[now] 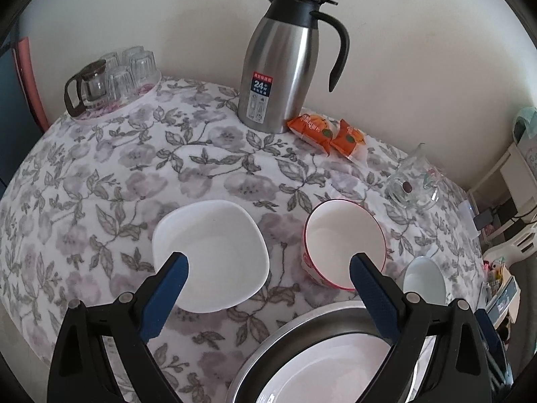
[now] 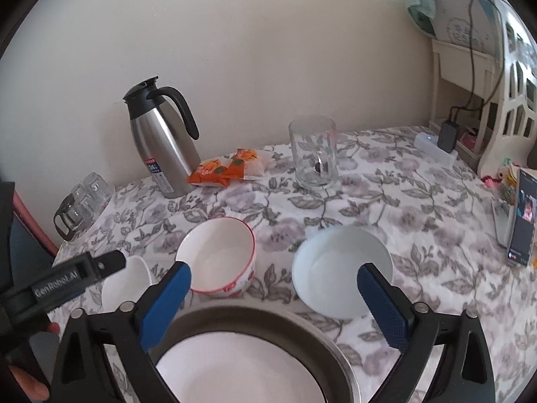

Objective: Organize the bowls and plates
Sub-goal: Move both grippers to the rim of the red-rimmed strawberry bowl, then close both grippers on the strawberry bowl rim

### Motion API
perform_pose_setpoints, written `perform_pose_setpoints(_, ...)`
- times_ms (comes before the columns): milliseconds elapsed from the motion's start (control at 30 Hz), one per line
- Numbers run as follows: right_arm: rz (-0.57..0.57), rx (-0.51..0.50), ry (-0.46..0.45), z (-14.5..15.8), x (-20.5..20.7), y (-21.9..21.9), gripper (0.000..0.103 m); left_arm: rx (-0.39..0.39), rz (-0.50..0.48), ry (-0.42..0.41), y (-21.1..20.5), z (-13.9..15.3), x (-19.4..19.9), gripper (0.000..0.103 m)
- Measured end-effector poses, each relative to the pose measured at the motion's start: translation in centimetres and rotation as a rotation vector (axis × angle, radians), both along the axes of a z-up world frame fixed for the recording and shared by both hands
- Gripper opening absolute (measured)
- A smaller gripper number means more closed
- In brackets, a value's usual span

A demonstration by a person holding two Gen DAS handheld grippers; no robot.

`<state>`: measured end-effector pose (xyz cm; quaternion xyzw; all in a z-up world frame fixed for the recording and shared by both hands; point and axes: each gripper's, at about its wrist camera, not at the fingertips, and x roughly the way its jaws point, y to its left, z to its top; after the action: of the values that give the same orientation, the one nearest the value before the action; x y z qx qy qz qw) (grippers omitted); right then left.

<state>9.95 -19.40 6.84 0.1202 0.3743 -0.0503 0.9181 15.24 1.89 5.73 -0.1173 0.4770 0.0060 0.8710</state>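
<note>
Both tools spread wide, nothing gripped. Left tool (image 1: pixel 268 268) hovers over the square white dish (image 1: pixel 209 252) and red-rimmed bowl (image 1: pixel 342 245); right tool (image 2: pixel 273 280) sits between that bowl and the round white bowl (image 2: pixel 339 268). White plate (image 2: pixel 235 369) is already in the steel basin (image 2: pixel 322 332). Risks: slick glazed rims slipping from the pads, chipping on the basin, soft floral worktop (image 2: pixel 402 201) cloth rocking bowls, tools colliding.

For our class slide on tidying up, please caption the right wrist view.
Open right tool above white plate in metal basin; red-rimmed bowl and white bowl wait on floral tablecloth.
</note>
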Motion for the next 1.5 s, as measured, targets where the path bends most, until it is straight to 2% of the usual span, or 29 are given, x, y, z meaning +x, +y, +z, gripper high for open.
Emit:
perform_pose_setpoints(133,0.005,-0.003,0.001,0.4,1.2,0.1,0.09,-0.01,0.003,0.006,0.0,-0.1,1.0,0.097)
perform_pose_setpoints(233,0.002,0.002,0.009,0.2,2.0,-0.1,0.075,-0.018,-0.018,0.001,-0.5,-0.2,1.8,0.096)
perform_pose_setpoints(300,-0.005,0.01,0.027,-0.1,2.7,-0.4,0.072,-0.02,-0.033,0.002,-0.8,-0.4,2.3,0.093)
perform_pose_setpoints(367,0.003,0.038,0.04,-0.6,3.4,-0.7,0.071,-0.023,-0.054,0.011,-1.3,-0.7,2.9,0.086)
perform_pose_setpoints(467,0.02,0.055,0.063,-1.3,4.4,-0.6,0.065,-0.026,-0.078,0.025,-2.0,-1.5,3.7,0.082)
perform_pose_setpoints(533,0.031,0.066,0.077,-1.9,5.0,-0.4,0.056,-0.024,-0.097,0.032,-2.5,-2.0,4.0,0.077)
perform_pose_setpoints(567,0.043,0.072,0.084,-2.3,5.4,-0.3,0.054,-0.024,-0.107,0.038,-2.7,-2.3,4.3,0.073)
perform_pose_setpoints(700,0.065,0.097,0.117,-3.9,6.4,0.0,0.046,-0.019,-0.131,0.057,-3.4,-3.2,5.0,0.067)
perform_pose_setpoints(833,0.097,0.119,0.147,-5.1,7.2,0.4,0.036,-0.025,-0.151,0.074,-4.0,-4.1,5.7,0.056)
perform_pose_setpoints(967,0.116,0.113,0.175,-5.8,7.8,1.1,0.032,-0.022,-0.16,0.095,-4.3,-5.2,6.2,0.046)
perform_pose_setpoints(1200,0.116,0.109,0.226,-7.6,8.9,1.2,0.022,-0.029,-0.157,0.107,-4.2,-6.3,6.8,0.041)
perform_pose_setpoints(1333,0.125,0.119,0.246,-8.4,9.3,1.4,0.015,-0.026,-0.164,0.115,-4.3,-6.9,7.1,0.034)
perform_pose_setpoints(1500,0.131,0.116,0.252,-8.8,9.5,1.4,0.014,-0.019,-0.169,0.125,-4.4,-7.5,7.5,0.029)
